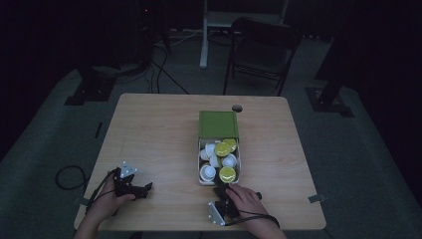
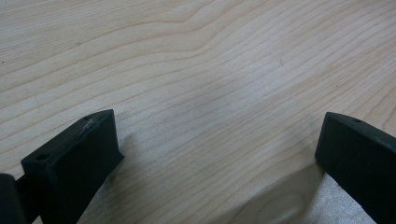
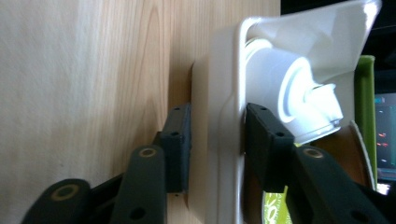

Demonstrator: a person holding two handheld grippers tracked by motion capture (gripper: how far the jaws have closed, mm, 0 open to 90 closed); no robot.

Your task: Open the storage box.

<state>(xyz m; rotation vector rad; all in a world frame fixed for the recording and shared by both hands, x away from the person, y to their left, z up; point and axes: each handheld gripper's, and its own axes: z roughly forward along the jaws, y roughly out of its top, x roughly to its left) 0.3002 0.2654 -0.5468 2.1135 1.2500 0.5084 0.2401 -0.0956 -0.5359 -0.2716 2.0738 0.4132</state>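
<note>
The right gripper (image 3: 217, 135) straddles the near wall of the white tray (image 3: 224, 93), one jaw outside and one inside, pads at the rim. The tray, holding white and yellow-lidded cups (image 1: 227, 174), sits right of the table's (image 1: 159, 134) centre against a green box (image 1: 218, 123). The left gripper (image 2: 217, 158) rests open on bare wood near the front left corner.

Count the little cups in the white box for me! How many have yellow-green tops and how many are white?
Yellow-green-topped cups: 3
White cups: about 5, some partly hidden
Total in the white box: about 8
</note>
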